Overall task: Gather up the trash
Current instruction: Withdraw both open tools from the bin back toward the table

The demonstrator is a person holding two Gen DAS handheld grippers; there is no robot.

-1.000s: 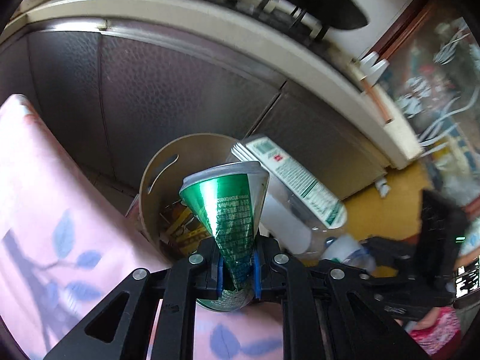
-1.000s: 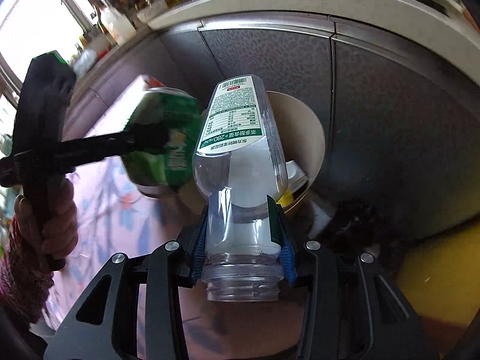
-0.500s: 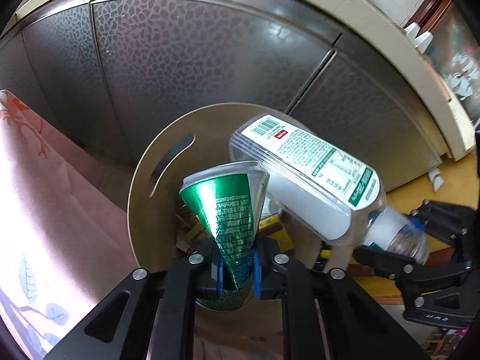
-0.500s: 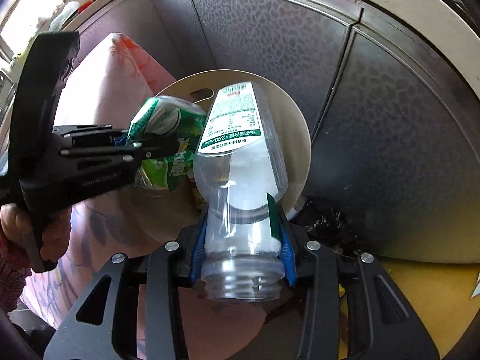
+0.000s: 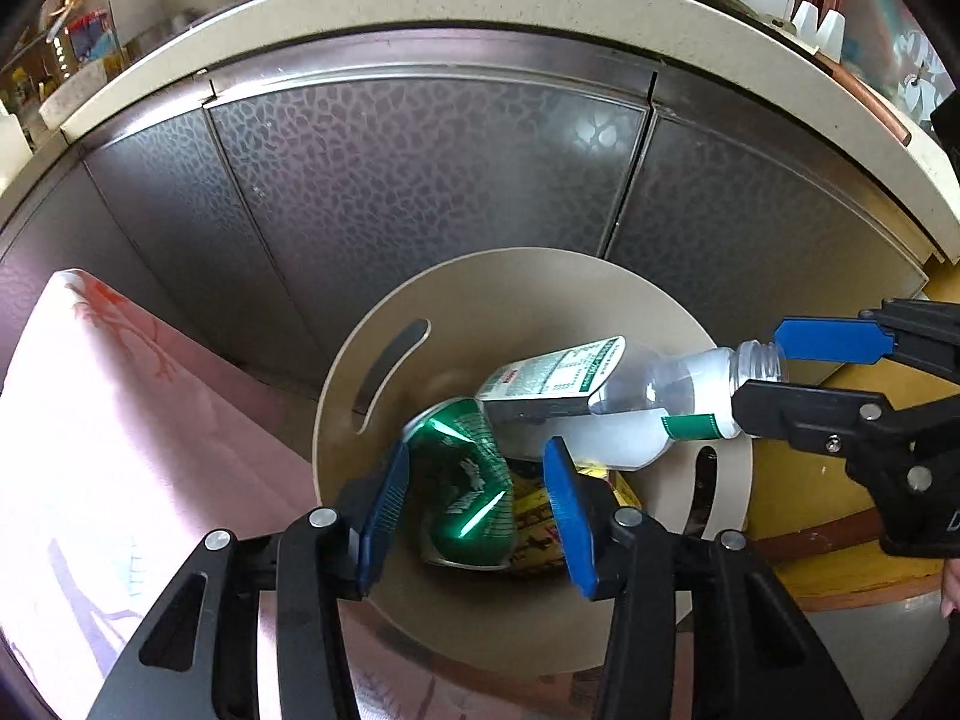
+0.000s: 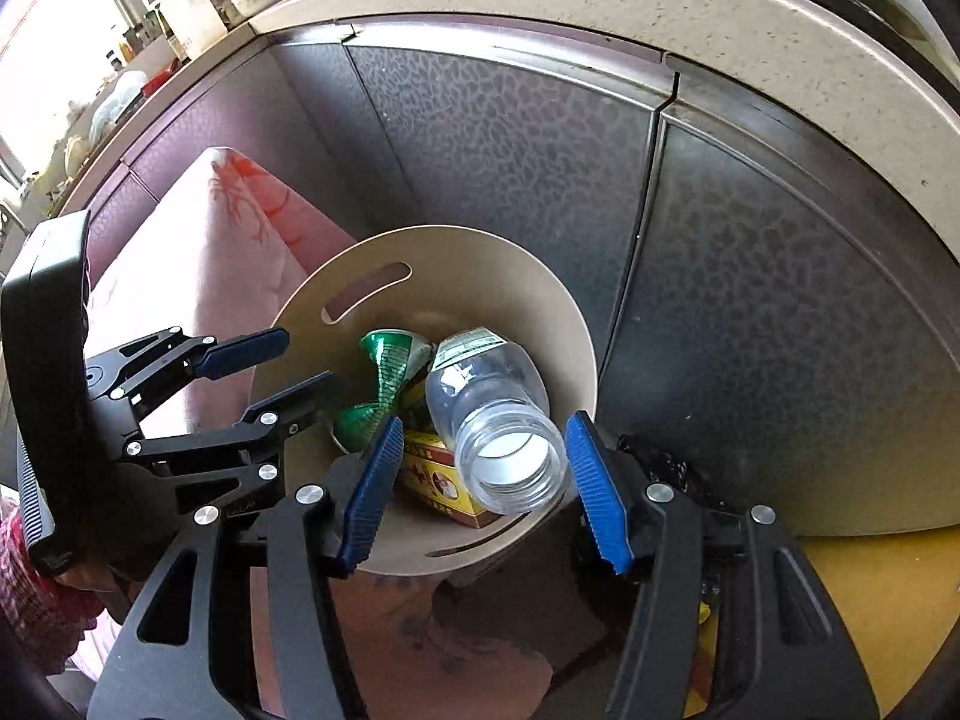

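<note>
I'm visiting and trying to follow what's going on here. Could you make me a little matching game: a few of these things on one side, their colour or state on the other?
Things:
1. can
2. bottle
3. bin
4. left gripper

Descriptions:
A. beige, round, slot handles
B. clear plastic, no cap
C. green, crushed
D. open, blue pads

Pairs: 1-C, 2-B, 3-A, 4-D

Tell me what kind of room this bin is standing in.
Most likely a home kitchen: a pale countertop over dark patterned cabinet doors, bottles and jars by the window, and a beige trash bin below.
</note>
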